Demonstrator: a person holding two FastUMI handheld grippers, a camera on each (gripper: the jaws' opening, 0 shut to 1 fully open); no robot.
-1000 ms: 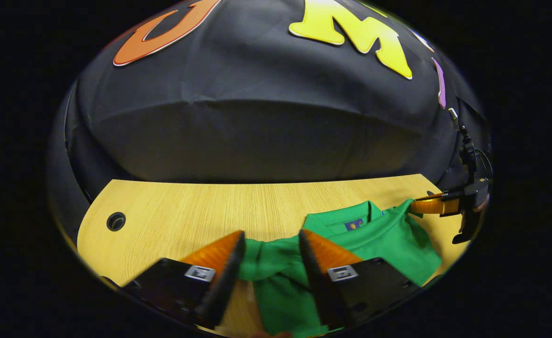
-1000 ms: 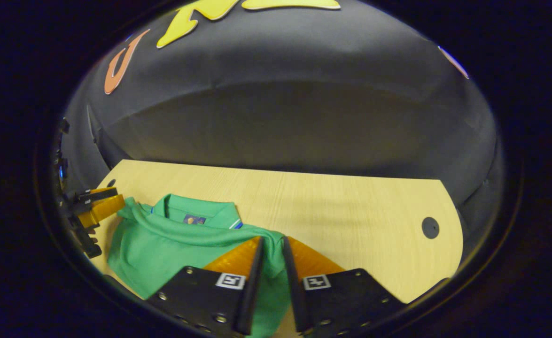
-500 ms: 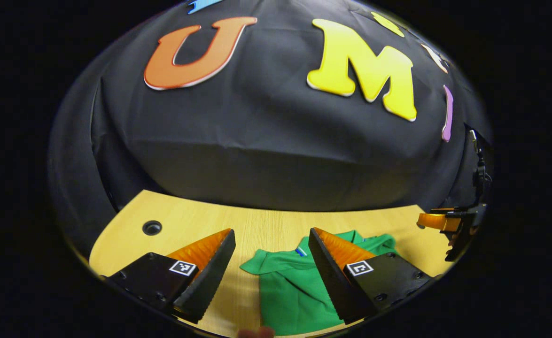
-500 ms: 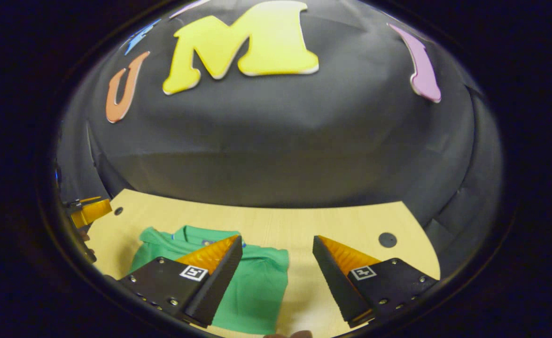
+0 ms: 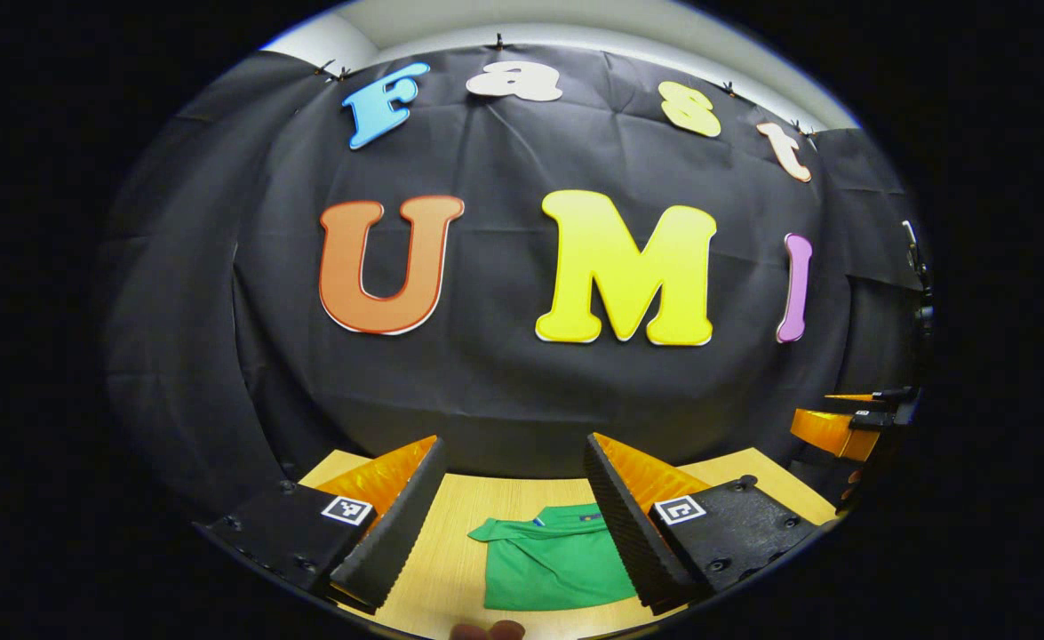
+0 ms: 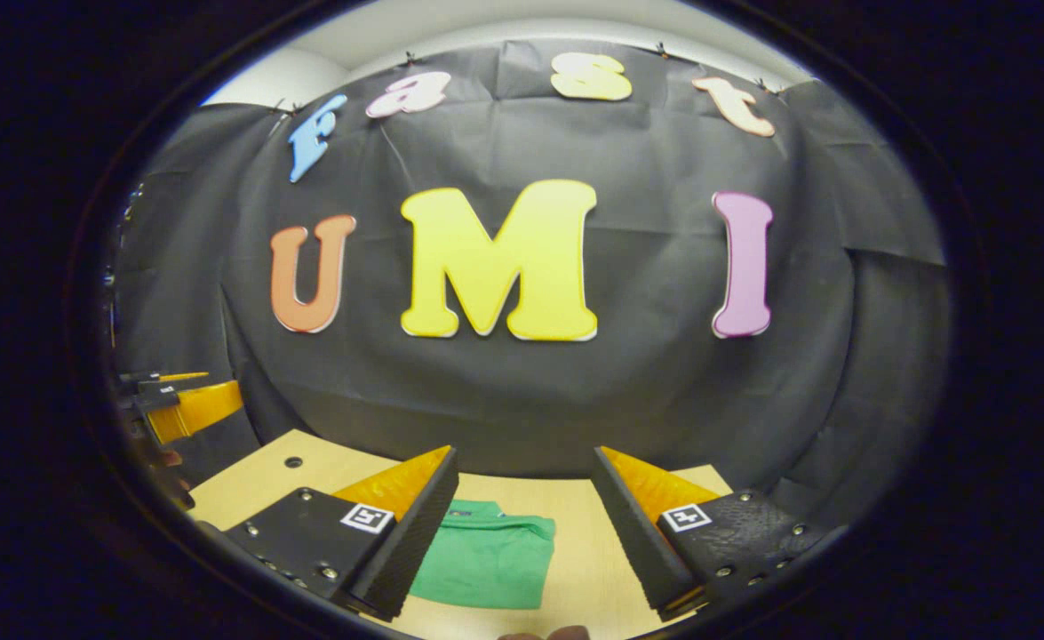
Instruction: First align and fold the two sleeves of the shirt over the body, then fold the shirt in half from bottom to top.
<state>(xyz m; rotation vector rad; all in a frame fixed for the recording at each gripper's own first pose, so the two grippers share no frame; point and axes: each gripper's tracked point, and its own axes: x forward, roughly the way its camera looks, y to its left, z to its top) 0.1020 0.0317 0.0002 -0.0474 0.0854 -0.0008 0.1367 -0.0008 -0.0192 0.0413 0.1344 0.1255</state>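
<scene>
So the green shirt (image 5: pixel 557 560) is lying flat on the wooden table (image 5: pixel 459 533), folded into a compact rectangle with the collar on the far side, toward the black cloth wall (image 5: pixel 486 391). In the left gripper view the left gripper (image 5: pixel 513 507) has its jaws spread wide with nothing between them touching; the shirt sits down below on the table, showing through the gap and tucked a bit behind the right-hand finger, clearly apart from both. The right gripper (image 5: pixel 832 427) pokes in at the far right edge of that view, up off the table. In the right gripper view it's (image 6: pixel 522 516) the same deal, jaws wide apart and holding nothing, and the shirt (image 6: pixel 486 560) lies on the table (image 6: pixel 575 551) under the gap, closer to the left-hand finger and partly hidden behind it. The left gripper (image 6: pixel 184 404) shows at the left edge there, raised above the table's corner
</scene>
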